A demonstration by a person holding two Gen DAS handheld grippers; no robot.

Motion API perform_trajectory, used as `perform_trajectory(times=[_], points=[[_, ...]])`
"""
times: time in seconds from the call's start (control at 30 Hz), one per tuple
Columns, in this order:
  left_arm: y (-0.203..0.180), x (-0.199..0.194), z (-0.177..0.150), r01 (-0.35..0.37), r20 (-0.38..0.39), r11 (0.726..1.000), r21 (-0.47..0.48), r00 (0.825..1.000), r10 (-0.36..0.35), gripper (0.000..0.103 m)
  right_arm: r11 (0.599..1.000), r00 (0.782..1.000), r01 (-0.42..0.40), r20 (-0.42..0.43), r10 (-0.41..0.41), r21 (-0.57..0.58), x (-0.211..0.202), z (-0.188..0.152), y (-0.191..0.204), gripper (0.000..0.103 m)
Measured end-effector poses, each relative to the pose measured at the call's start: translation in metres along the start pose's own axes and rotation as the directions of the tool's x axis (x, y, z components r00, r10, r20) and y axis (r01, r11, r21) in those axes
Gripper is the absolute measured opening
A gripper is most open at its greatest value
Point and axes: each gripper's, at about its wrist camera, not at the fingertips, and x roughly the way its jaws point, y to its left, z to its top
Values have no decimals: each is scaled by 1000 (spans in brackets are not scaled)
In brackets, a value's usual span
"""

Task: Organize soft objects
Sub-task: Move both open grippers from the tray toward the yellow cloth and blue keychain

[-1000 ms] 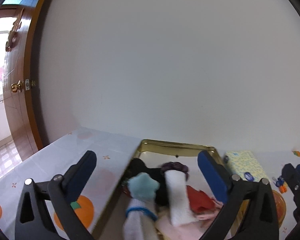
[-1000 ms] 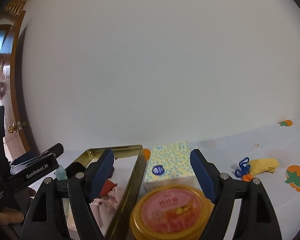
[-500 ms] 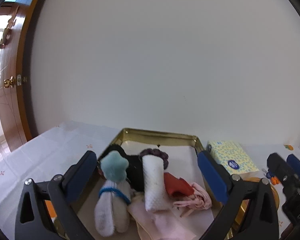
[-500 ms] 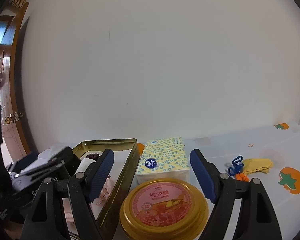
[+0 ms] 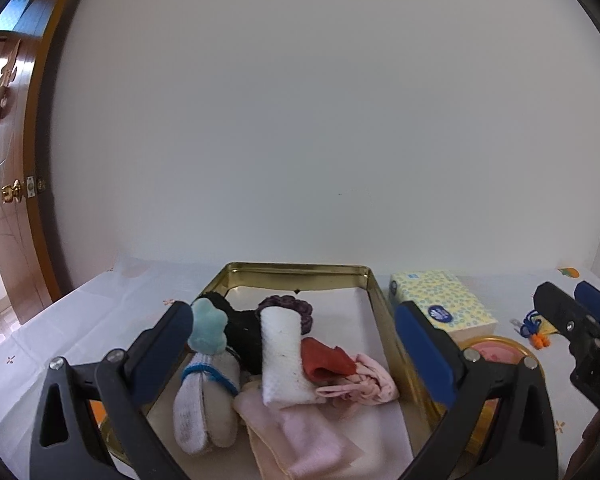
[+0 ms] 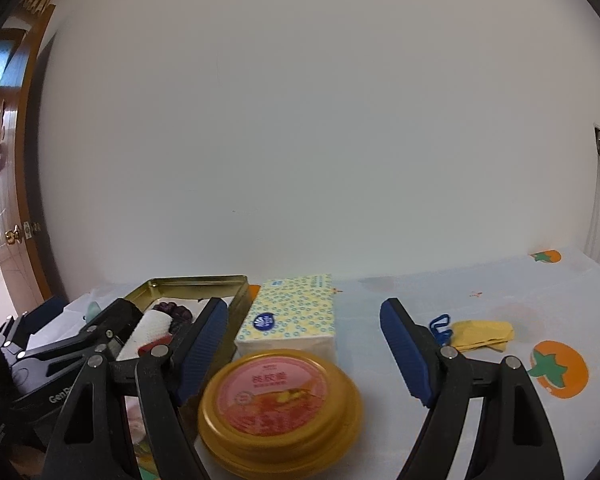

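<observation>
Left gripper (image 5: pixel 290 354) is hovering wide open, gripping nothing, over the gold tin (image 5: pixel 374 304) with the white roll (image 5: pixel 282 358) at 12 o'clock. Right gripper (image 6: pixel 304 346) is gaping wide, empty, above the round tub (image 6: pixel 278 398); yellow cloth (image 6: pixel 482 334) is lying at 2 o'clock.

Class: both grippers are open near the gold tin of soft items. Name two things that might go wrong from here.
1. The left gripper spans several crowded pieces: closing on the white rolled cloth might also snag the red cloth or the purple scrunchie.
2. The right gripper straddles the round gold-rimmed container with a pink lid, so moving forward may knock it into the yellow patterned tissue pack.
</observation>
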Motion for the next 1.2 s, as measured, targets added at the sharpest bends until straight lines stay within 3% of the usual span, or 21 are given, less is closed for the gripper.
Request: perform_trajectory(times=[0.47, 0.9, 1.2], points=[[-22, -20, -5, 47, -7, 999, 0, 999, -47, 103, 995, 996, 94, 11, -94, -25, -21, 3, -57, 80], [-77, -34, -8, 141, -8, 989, 46, 990, -141, 103, 965, 965, 262, -5, -262, 21, -38, 9, -142, 80], [-123, -33, -9, 211, -41, 975, 66, 977, -209, 103, 944, 946, 318, -93, -310, 90, -30, 12, -195, 80]])
